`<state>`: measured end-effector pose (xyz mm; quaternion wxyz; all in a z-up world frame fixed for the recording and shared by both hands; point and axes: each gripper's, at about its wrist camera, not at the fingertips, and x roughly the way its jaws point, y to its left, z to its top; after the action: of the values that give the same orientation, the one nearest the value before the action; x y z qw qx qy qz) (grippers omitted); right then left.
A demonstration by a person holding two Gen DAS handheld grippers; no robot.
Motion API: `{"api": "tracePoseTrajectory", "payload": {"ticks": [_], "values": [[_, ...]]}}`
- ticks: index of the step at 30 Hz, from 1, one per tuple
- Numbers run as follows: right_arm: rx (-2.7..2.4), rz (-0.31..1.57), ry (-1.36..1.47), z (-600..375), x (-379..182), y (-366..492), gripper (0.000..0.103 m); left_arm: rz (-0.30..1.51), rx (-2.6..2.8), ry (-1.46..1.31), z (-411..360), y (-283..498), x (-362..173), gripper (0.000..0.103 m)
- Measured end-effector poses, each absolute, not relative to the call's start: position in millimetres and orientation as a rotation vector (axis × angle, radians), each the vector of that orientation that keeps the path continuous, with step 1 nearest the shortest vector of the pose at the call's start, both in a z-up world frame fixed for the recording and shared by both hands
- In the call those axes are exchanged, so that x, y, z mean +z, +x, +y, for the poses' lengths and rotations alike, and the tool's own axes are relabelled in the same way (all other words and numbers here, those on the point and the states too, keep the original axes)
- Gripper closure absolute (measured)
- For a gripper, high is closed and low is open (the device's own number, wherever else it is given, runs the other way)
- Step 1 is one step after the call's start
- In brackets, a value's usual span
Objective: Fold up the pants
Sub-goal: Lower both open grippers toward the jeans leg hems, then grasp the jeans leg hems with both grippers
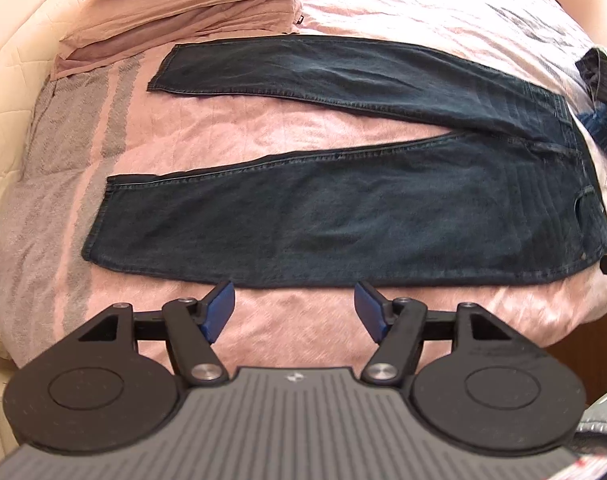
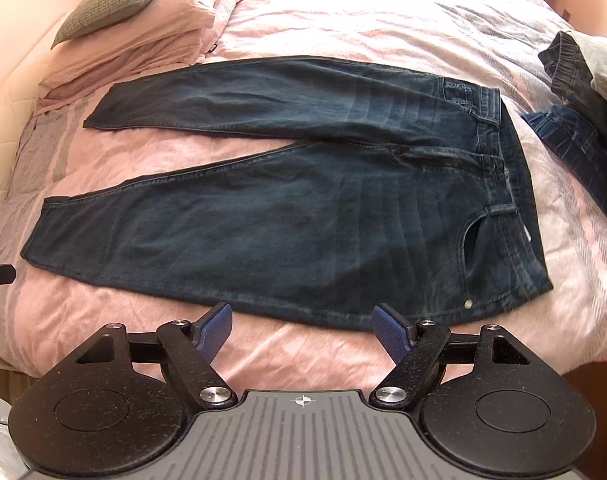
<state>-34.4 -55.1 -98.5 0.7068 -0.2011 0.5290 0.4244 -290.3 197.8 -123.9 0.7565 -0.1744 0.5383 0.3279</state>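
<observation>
**Ana:** Jeans (image 1: 343,200) lie flat on the pink bedspread (image 1: 263,148), both legs spread in a V. In the left wrist view the waistband sits at three o'clock and the hems at nine. No fold looks started yet.

**Ben:** So this reads as the opening step, the approach. How do the tongs stand?

**Ana:** The left gripper (image 1: 294,304) hovers released just off the near edge of the lower leg, at six o'clock of the jeans, with only bedspread between its blue pads (image 1: 219,312). The right gripper (image 2: 303,324) is likewise spread wide and empty, at six o'clock in its own view, nearer the hip and the pocket rivet (image 2: 468,303). Neither touches the denim.

**Ben:** And the next move?

**Ana:** Probably each one pinches the near side seam, one toward the hem, one toward the waist, then both carry the near leg over onto the far leg at twelve o'clock. The two hands would need to lift together, or the cloth sags and the seams land crooked. The denim looks thick, so a shallow bite may slip.

**Ben:** Any containers about?

**Ana:** None visible, no basket or drawer. Only loose piles: folded pink bedding (image 1: 191,12) under a grey pillow (image 2: 119,0) at eleven o'clock, and other dark garments (image 2: 575,92) heaped at two o'clock in the right wrist view, just beside the waistband but apart from it.
</observation>
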Motion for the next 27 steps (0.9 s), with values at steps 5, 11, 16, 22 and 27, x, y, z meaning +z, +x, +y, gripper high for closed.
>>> {"api": "tracePoseTrajectory", "payload": {"ticks": [5, 11, 16, 22, 27], "values": [[0.947, 1.181, -0.446, -48, -106, 7, 0.029, 1.129, 0.681, -0.440, 205, -260, -130, 0.036], [0.938, 1.188, -0.438, -45, -124, 62, 0.029, 1.070, 0.682, -0.433, 218, -217, -142, 0.021], [0.929, 1.199, -0.454, -40, -141, 103, 0.029, 1.086, 0.688, -0.394, 237, -185, -161, 0.020], [0.915, 1.191, -0.436, -30, -162, 137, 0.029, 1.069, 0.651, -0.371, 266, -156, -189, 0.020], [0.929, 1.182, -0.448, -14, -189, 151, 0.029, 1.084, 0.541, -0.289, 286, -120, -225, 0.022]]}}
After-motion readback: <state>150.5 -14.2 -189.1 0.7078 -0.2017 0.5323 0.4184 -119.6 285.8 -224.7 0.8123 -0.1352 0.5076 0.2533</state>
